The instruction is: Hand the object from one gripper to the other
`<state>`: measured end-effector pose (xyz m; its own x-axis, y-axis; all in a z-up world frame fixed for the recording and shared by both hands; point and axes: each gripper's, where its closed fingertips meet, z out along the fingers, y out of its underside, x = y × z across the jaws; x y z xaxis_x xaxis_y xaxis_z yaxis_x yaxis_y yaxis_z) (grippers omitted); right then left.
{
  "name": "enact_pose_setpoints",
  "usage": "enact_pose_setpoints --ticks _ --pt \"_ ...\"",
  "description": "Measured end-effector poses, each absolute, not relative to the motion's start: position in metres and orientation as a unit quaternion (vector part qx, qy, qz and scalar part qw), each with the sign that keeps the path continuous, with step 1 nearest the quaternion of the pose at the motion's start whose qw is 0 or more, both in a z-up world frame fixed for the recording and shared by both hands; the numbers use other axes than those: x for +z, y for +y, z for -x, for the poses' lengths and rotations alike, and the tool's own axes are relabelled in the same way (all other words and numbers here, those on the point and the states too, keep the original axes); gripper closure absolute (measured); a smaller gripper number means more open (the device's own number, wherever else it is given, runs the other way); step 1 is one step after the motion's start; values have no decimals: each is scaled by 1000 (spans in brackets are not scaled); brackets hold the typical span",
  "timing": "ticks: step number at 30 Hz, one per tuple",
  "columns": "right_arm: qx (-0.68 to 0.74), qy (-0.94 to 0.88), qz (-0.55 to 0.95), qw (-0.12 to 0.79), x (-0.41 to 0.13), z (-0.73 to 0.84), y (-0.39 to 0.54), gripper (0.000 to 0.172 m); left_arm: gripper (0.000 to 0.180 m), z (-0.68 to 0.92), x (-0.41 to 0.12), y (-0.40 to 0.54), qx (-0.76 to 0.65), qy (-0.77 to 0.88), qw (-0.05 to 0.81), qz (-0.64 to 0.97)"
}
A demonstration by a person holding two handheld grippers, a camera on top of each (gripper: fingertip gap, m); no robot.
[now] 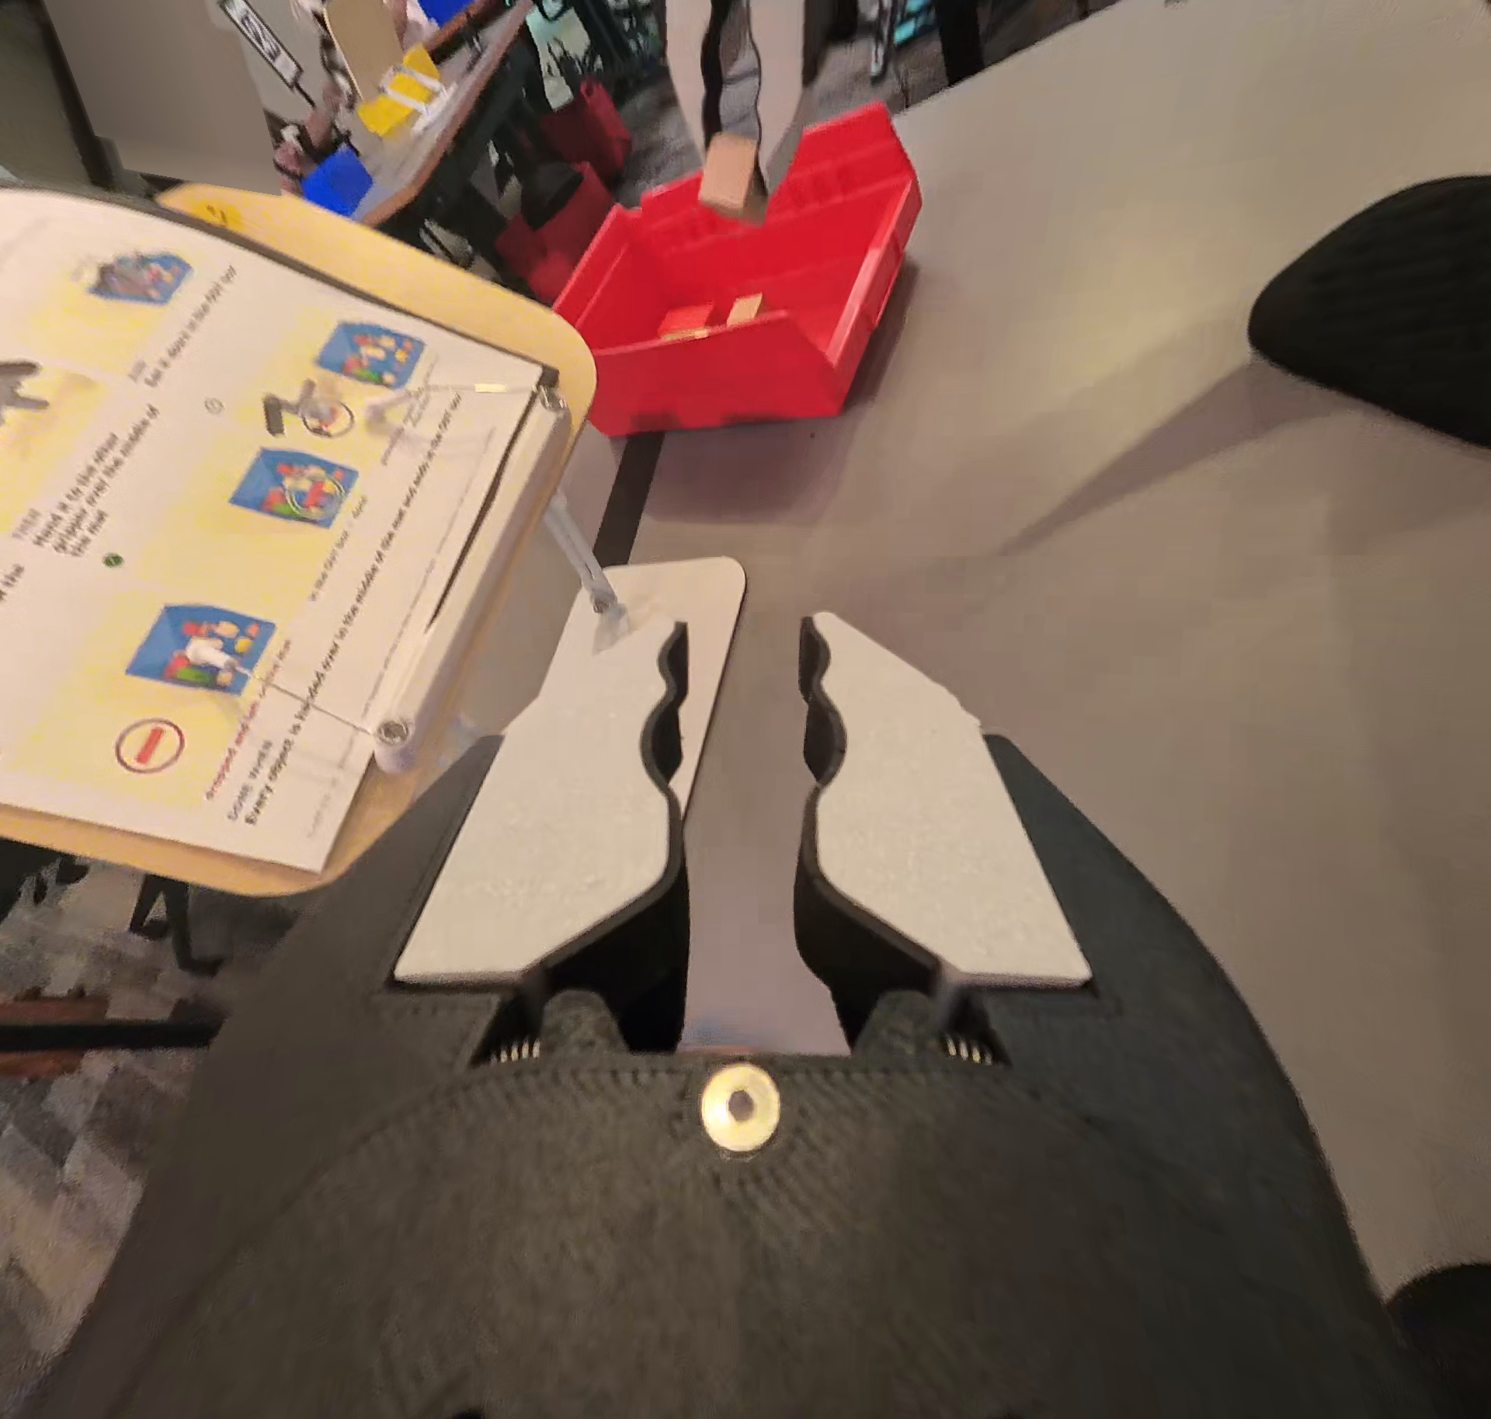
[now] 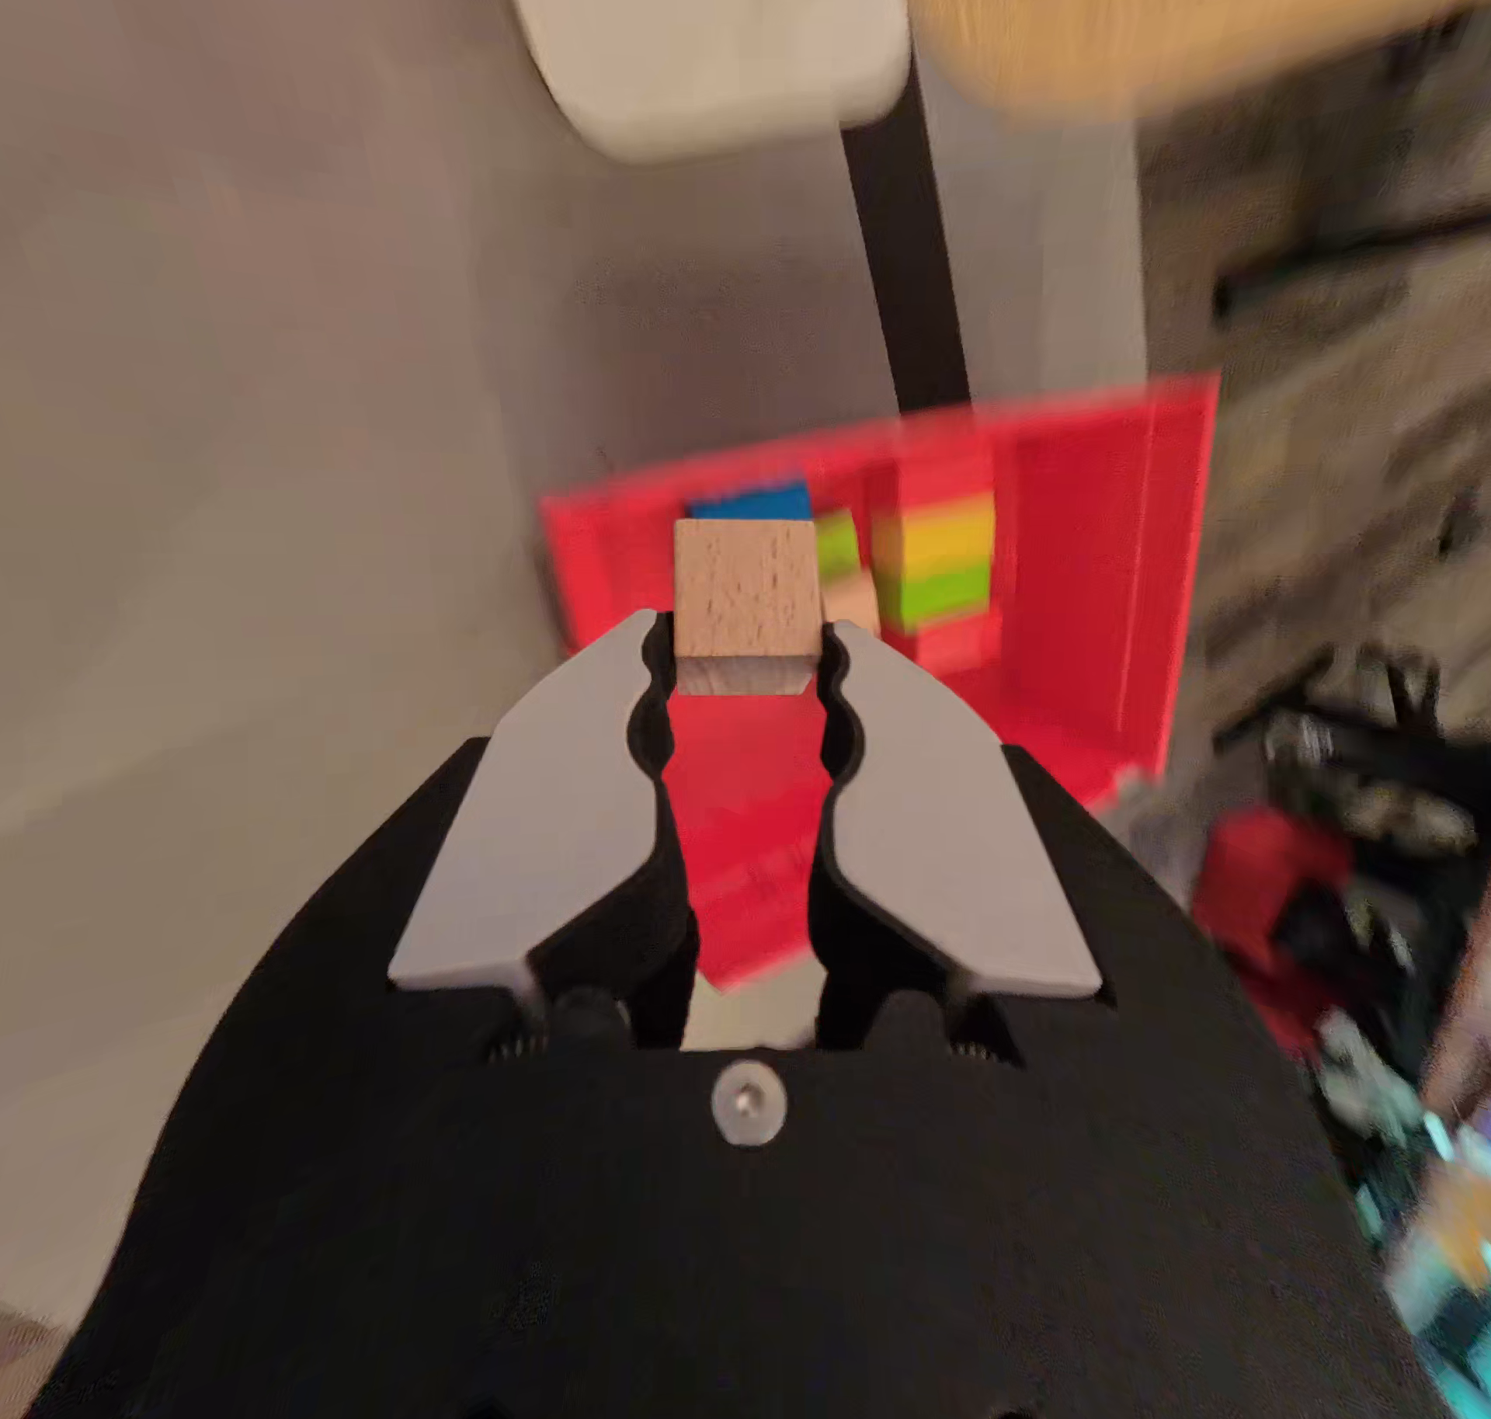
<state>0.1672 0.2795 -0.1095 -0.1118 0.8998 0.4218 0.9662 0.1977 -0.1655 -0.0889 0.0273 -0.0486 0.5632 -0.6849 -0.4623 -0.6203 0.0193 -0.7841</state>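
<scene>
Nearest in the left wrist view, the left gripper (image 1: pixel 742 638) has its grey, scallop-edged fingers (image 1: pixel 879 735) a little apart with nothing between them — only bare grey table (image 1: pixel 1129 654) beneath, open to the right. On the near left an instruction sheet (image 1: pixel 242 493) on a pale wooden board (image 1: pixel 565 363) overhangs; its white base plate (image 1: pixel 694 589) sits just under the left fingertip. Farther off, the red plastic bin (image 1: pixel 726 380) stands close to the table's far-left edge, and the right gripper (image 1: pixel 758 170) hangs above it. The right wrist view shows what that one cannot: both pads pressed on a plain wooden cube (image 2: pixel 746 597), grain visible, lifted over the bin (image 2: pixel 1089 573). Blue, green and yellow blocks (image 2: pixel 936 573) lie blurred inside.
</scene>
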Motion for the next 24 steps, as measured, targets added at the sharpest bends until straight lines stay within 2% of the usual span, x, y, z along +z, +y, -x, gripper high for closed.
enact_pose_setpoints --ticks 5,9,16,24 --pt "-177 -738 649 60 -179 -231 335 140 155 94 -67 29 -23 462 522 717" --pt "-205 -735 647 -12 -219 -250 352 140 155 98 -73 29 -12 465 510 724" --pt "-185 -748 637 -15 -247 -237 353 139 155 101 -82 31 -8 469 496 731" --pt "-168 -743 647 19 -231 -233 349 132 155 97 -83 30 -6 475 494 728"
